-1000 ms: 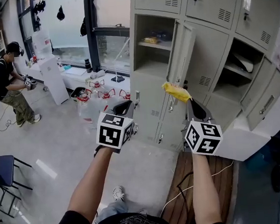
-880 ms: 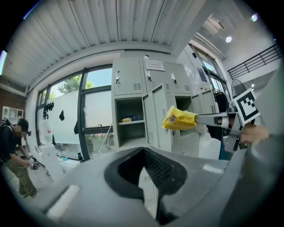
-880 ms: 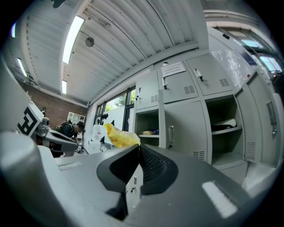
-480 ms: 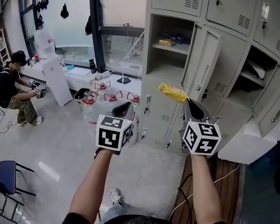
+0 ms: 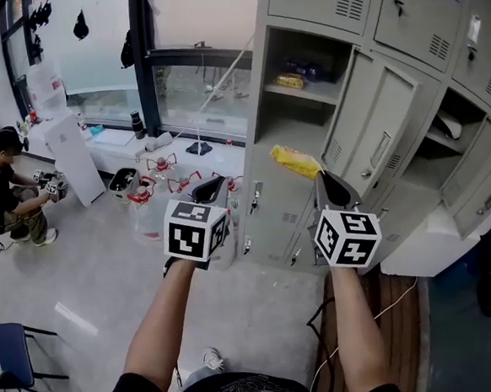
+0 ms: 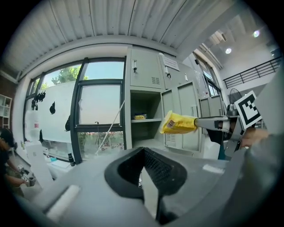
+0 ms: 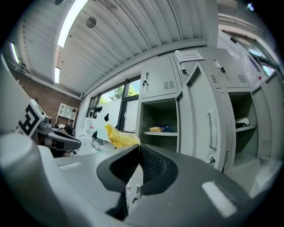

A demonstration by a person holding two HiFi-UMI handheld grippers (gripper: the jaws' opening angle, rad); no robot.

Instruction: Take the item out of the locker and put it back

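I have the yellow snack packet [image 5: 296, 161] pinched by one corner in my right gripper [image 5: 322, 176], in the air before the open locker compartment [image 5: 294, 119], a hold fitting either withdrawal or return, while my left gripper [image 5: 215, 185] hangs closed and empty alongside.

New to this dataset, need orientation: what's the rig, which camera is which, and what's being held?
No robot: a person holds a two-jaw gripper in each hand; the marker cubes belong to them. The head view looks down from the person's head at both arms, facing grey lockers. The other two views ride on each gripper and look along its jaws. The right gripper is shut on a yellow packet, held up before an open compartment whose shelf carries another packet. The left gripper has its jaws together, nothing between them. Below them is the floor.
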